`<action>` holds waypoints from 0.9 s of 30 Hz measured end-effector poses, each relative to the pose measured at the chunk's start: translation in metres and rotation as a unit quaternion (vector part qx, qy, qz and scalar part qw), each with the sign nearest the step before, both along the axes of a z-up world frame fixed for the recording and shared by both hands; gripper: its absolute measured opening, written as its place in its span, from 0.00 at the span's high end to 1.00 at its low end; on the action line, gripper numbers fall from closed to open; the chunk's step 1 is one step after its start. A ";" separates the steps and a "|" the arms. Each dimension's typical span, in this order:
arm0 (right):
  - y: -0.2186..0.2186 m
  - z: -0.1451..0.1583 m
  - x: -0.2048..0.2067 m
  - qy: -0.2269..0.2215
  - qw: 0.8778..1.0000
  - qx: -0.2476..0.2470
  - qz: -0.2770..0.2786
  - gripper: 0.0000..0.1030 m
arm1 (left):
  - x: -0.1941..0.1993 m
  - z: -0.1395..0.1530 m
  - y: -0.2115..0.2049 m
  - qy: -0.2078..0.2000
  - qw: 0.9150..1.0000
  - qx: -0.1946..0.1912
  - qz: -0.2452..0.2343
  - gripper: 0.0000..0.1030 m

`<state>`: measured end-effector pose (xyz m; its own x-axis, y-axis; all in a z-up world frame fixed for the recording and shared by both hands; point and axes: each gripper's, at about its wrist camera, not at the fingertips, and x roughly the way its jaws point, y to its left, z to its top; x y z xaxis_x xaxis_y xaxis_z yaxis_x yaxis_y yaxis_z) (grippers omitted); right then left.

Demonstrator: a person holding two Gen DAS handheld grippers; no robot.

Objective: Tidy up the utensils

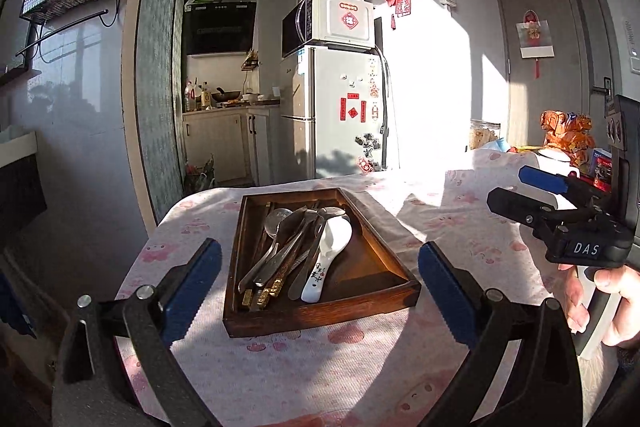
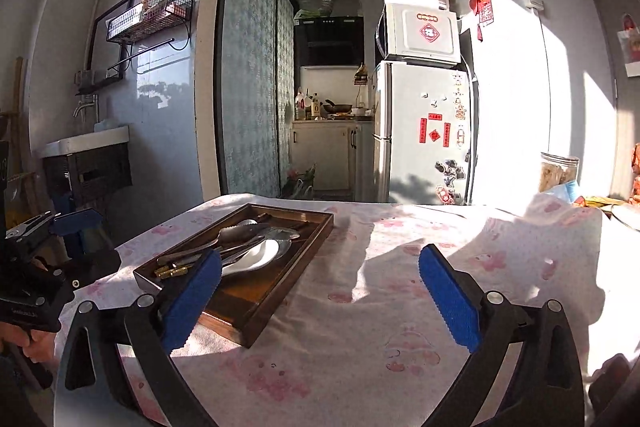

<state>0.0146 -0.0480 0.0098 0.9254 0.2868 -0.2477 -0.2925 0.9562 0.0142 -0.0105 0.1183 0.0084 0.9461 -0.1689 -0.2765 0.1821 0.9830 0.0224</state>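
Observation:
A dark wooden tray [image 1: 320, 315] lies on the table straight ahead of my left gripper [image 1: 320, 249], which is open and empty just short of the tray's near end. A heap of utensils fills the tray's left half: metal spoons [image 1: 278, 219], a white ceramic spoon [image 1: 332, 247] and chopsticks with gold ends [image 1: 260, 297]. My right gripper [image 1: 508, 187] hovers open to the right of the tray, held by a hand [image 1: 608, 307]. In the right wrist view the tray [image 2: 310, 247] sits left of centre, with the white spoon [image 2: 256, 255] partly behind the left finger of my right gripper [image 2: 320, 259]. My left gripper [image 2: 108, 239] shows at the far left.
The tablecloth [image 2: 360, 347] is white with pink prints, half in bright sun. Snack packets [image 1: 568, 135] and a jar [image 2: 558, 171] stand at the table's far right. Behind are a fridge [image 1: 344, 107] with a microwave on top, a kitchen doorway and a sink [image 2: 88, 143].

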 end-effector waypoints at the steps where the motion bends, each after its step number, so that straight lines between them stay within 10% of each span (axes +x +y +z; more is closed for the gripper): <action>1: 0.002 -0.001 0.001 0.004 1.000 -0.008 -0.003 0.03 | 0.000 0.000 0.001 -0.002 1.000 -0.004 0.004 0.03; 27: 0.011 -0.001 0.003 0.019 0.999 -0.013 0.037 0.03 | -0.004 -0.002 0.006 -0.001 1.000 -0.002 0.014 0.03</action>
<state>0.0180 -0.0368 0.0090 0.8915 0.3472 -0.2911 -0.3624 0.9320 0.0019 -0.0140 0.1243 0.0069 0.9512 -0.1432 -0.2733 0.1543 0.9878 0.0195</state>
